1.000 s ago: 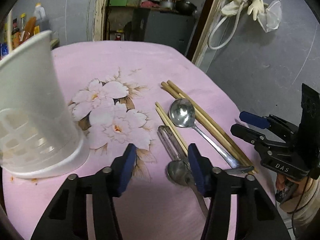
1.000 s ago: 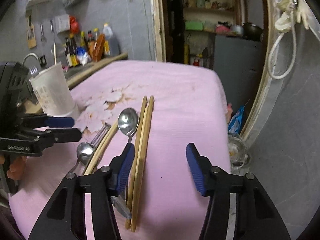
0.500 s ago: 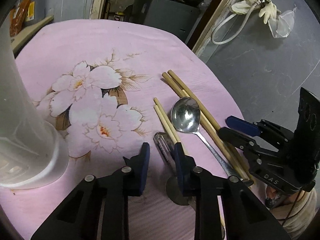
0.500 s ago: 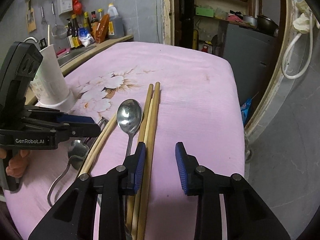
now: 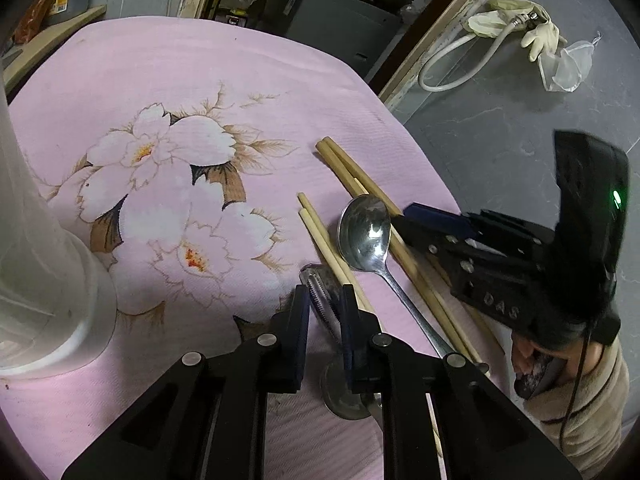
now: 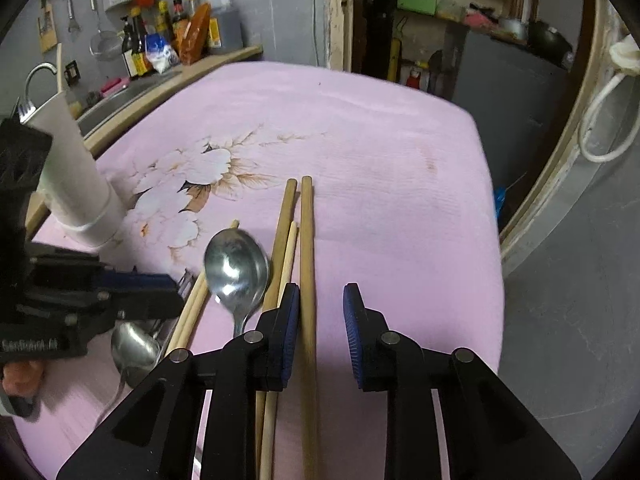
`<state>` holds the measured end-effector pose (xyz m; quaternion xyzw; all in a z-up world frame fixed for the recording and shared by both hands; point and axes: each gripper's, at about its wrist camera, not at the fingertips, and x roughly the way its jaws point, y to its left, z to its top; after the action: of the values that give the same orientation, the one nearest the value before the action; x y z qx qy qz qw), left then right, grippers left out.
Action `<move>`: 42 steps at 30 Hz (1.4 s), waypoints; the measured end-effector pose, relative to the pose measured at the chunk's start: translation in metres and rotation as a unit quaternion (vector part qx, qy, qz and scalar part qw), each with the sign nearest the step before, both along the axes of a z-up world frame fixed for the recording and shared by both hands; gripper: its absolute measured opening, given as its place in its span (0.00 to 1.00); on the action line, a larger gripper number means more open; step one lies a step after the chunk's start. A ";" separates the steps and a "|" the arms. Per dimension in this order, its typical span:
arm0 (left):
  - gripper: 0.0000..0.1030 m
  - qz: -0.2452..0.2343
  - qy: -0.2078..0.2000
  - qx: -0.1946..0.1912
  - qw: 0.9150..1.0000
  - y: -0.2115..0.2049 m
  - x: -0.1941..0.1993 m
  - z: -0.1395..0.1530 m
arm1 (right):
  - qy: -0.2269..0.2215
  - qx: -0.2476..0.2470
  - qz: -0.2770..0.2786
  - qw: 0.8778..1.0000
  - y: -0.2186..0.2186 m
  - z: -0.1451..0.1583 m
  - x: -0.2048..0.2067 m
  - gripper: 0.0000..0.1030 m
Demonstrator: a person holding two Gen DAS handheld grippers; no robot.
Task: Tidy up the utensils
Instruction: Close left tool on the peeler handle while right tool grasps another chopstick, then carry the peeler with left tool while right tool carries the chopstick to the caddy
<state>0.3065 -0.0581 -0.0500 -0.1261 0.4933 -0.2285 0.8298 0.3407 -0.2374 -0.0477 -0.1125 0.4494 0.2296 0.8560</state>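
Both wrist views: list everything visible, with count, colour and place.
tablecloth: one, pink with white flowers, covering the table
holder: one, white, far left of cloth
chopsticks: several, tan wood, right of the flowers
spoon: one, silver, among the chopsticks
second spoon: one, silver, near edge
peeler: one, serrated metal, between left gripper jaws
bottles: several, mixed colours, back counter
gloves: pale, hanging on wall
left gripper: black, blue pads, closing
right gripper: same, closing around one chopstick
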 end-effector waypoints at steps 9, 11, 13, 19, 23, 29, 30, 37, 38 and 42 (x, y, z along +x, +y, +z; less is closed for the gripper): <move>0.08 0.001 0.008 -0.022 1.000 0.002 0.000 0.000 | 0.014 0.006 0.004 1.000 0.002 0.001 0.002 0.05; 0.08 -0.001 0.007 -0.024 1.000 0.002 -0.002 0.001 | 0.012 0.020 0.002 1.000 -0.002 0.002 -0.003 0.05; 0.07 -0.003 0.007 -0.026 1.000 0.003 -0.006 0.002 | 0.017 0.042 -0.005 0.999 -0.009 0.003 -0.006 0.05; 0.07 0.000 -0.009 -0.018 1.000 0.009 -0.022 0.008 | 0.004 0.056 -0.023 0.998 -0.028 0.010 -0.022 0.05; 0.06 0.007 -0.021 -0.022 1.000 0.014 -0.033 0.013 | 0.000 0.072 -0.037 0.997 -0.040 0.012 -0.032 0.05; 0.06 0.018 -0.091 -0.010 0.996 0.017 -0.059 0.033 | -0.038 0.129 -0.049 0.990 -0.053 0.020 -0.052 0.05; 0.06 0.020 -0.109 -0.004 0.994 0.017 -0.065 0.037 | -0.044 0.141 -0.049 0.988 -0.053 0.021 -0.055 0.05; 0.06 0.043 -0.240 0.024 0.969 0.012 -0.109 0.062 | -0.182 0.185 -0.039 0.965 -0.033 0.052 -0.103 0.05; 0.06 0.046 -0.255 0.026 0.966 0.011 -0.114 0.064 | -0.199 0.198 -0.037 0.959 -0.030 0.056 -0.109 0.05; 0.06 0.063 -0.319 0.024 0.945 0.009 -0.132 0.074 | -0.248 0.242 -0.017 0.938 -0.015 0.069 -0.124 0.05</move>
<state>0.1744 -0.0489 0.0237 -0.0576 0.1988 -0.1923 0.9593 0.2167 -0.2529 0.0210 0.0518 0.1554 0.2818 0.9454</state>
